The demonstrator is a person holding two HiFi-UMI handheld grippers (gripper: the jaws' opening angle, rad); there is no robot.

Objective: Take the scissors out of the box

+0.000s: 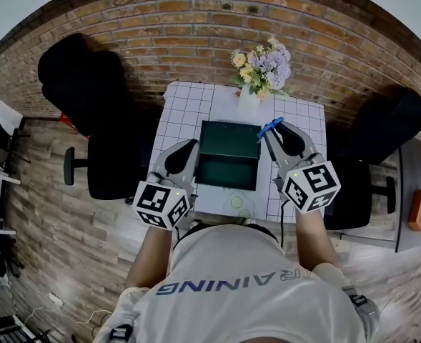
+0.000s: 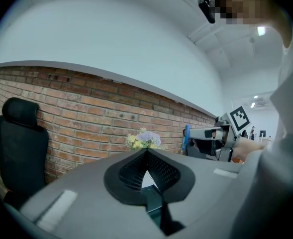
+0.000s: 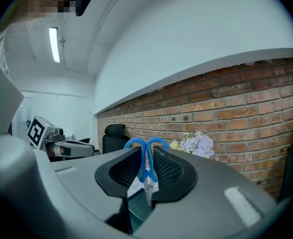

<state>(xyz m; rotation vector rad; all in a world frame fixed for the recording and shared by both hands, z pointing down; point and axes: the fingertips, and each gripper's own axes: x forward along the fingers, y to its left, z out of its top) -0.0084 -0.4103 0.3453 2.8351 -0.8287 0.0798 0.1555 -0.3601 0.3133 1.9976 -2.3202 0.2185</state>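
The blue-handled scissors (image 1: 270, 127) hang in the air above the right rim of the dark green box (image 1: 229, 140), which lies open on the grid-patterned table (image 1: 189, 106). My right gripper (image 1: 274, 131) is shut on them. In the right gripper view the scissors (image 3: 146, 148) stand upright between the pads, handles up and blades down. My left gripper (image 1: 189, 148) hovers at the box's left side, its jaws together with nothing in them. In the left gripper view the pads (image 2: 136, 171) meet at the tip, and the scissors (image 2: 186, 136) show at the right.
A vase of yellow and lilac flowers (image 1: 262, 70) stands at the table's far edge, behind the box. Black office chairs (image 1: 81, 84) flank the table at left and at right (image 1: 389, 123). A brick wall runs behind. A small round mark (image 1: 237, 203) sits near the front edge.
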